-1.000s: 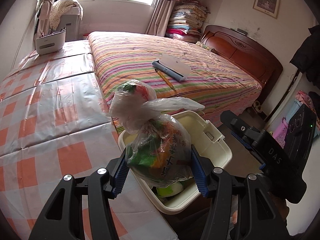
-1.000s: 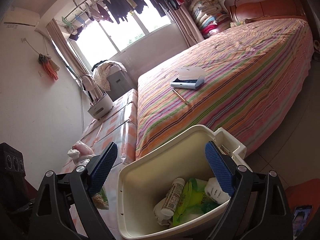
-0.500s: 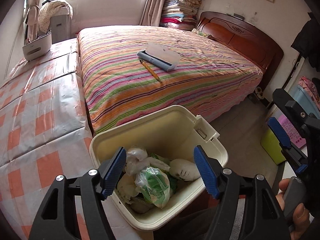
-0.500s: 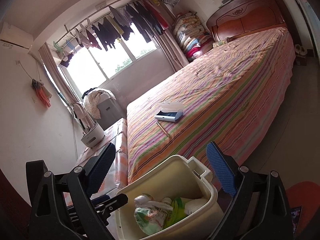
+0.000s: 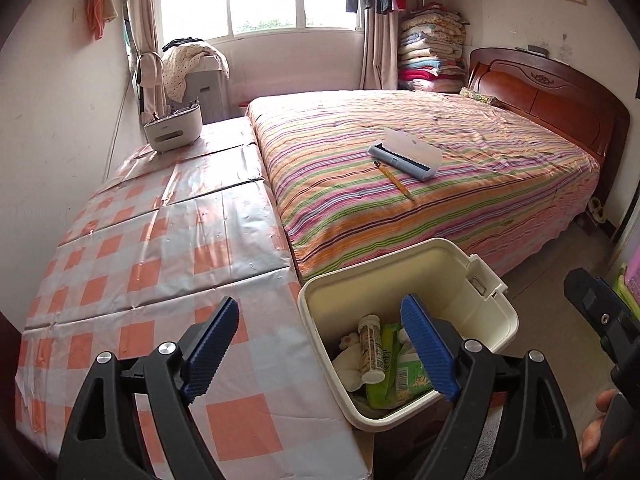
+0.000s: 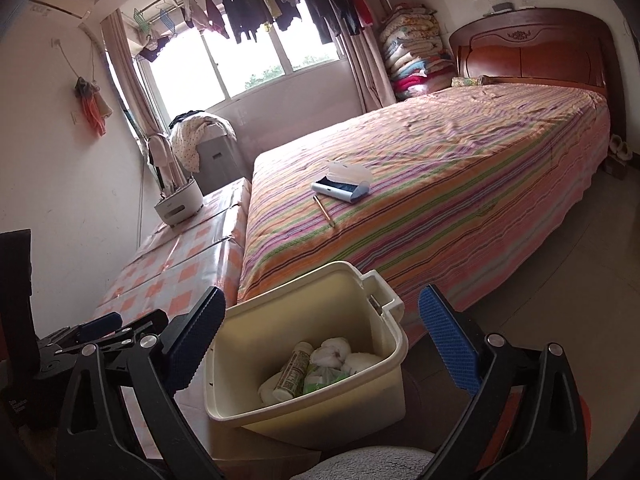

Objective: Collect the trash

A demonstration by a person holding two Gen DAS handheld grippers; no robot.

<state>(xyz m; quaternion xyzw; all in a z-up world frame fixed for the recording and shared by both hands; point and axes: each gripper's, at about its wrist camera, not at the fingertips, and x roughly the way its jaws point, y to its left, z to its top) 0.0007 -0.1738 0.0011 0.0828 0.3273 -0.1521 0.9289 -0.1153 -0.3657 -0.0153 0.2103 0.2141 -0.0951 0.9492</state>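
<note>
A cream trash bin point(image 5: 486, 322) stands open between the checked table and the bed. Inside lie a white bottle point(image 5: 370, 354), green packaging point(image 5: 398, 378) and white wads point(image 5: 348, 368). My left gripper point(image 5: 320, 348) hovers over the bin's near left rim, its jaws opening and nothing between the pads. My right gripper point(image 6: 324, 342) hangs above the same bin point(image 6: 384, 320), jaws also opening and holding nothing. The bottle point(image 6: 292, 372) and wads point(image 6: 334, 352) show below it. Each gripper appears at the edge of the other's view.
A striped bed point(image 5: 420, 184) carries a blue-grey pencil case point(image 5: 404, 154) and a pencil point(image 5: 394, 180). The orange-checked table point(image 5: 132, 264) holds a white organizer point(image 5: 173, 127) at its far end. A hand point(image 5: 600, 432) shows at the lower right. Bare floor point(image 6: 580, 264) lies right of the bin.
The left gripper let go of the clear bag of trash, which dropped into the bin. Its jaws spread and it tilted up. The right gripper drew back and rose a little.
</note>
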